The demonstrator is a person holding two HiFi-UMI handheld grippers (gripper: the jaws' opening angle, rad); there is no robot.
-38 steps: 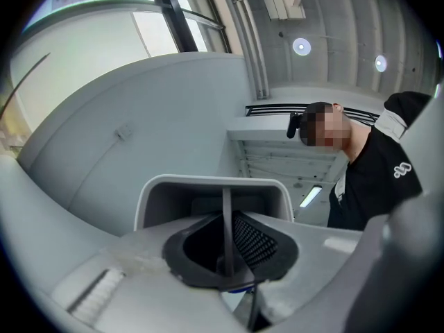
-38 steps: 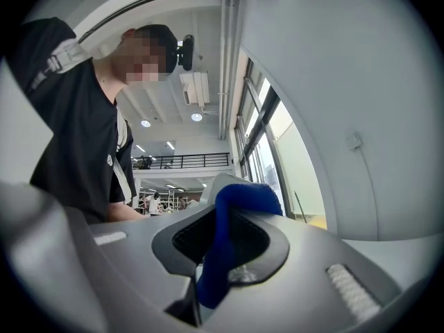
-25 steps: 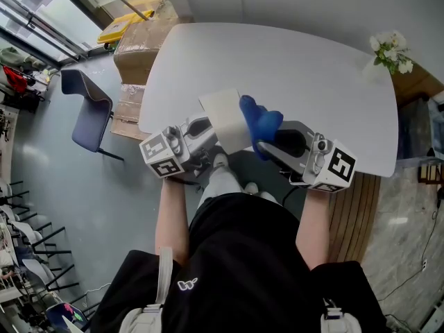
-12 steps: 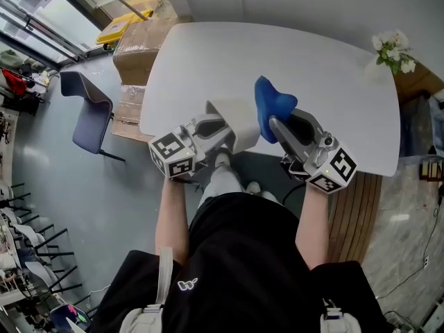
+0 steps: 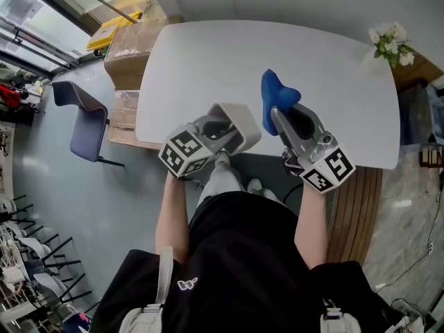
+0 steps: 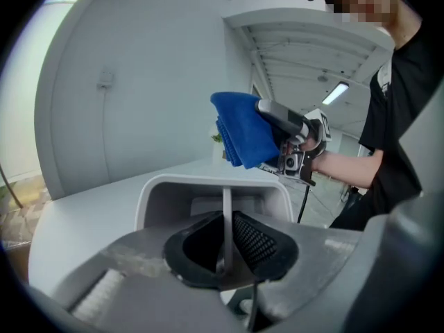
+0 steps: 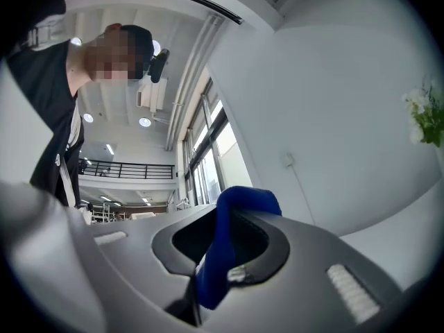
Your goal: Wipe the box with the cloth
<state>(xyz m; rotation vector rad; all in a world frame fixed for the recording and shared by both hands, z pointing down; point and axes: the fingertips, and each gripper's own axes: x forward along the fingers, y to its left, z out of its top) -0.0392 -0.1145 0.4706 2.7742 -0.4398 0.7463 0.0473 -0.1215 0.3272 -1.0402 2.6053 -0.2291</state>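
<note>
The left gripper (image 5: 223, 134) is clamped on the near wall of the pale open box (image 5: 241, 118), held over the near edge of the white table (image 5: 291, 47). The right gripper (image 5: 279, 116) is closed on the blue cloth (image 5: 276, 94), just right of the box.

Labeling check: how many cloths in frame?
1. The blue cloth is clamped in the right gripper, apart from the white box that the left gripper holds. No other cloth shows.

White box (image 5: 241, 118), blue cloth (image 5: 275, 93).
Box wall pinched between left gripper's fingers (image 6: 139, 255); cloth bunched between right gripper's fingers (image 7: 312, 255).
</note>
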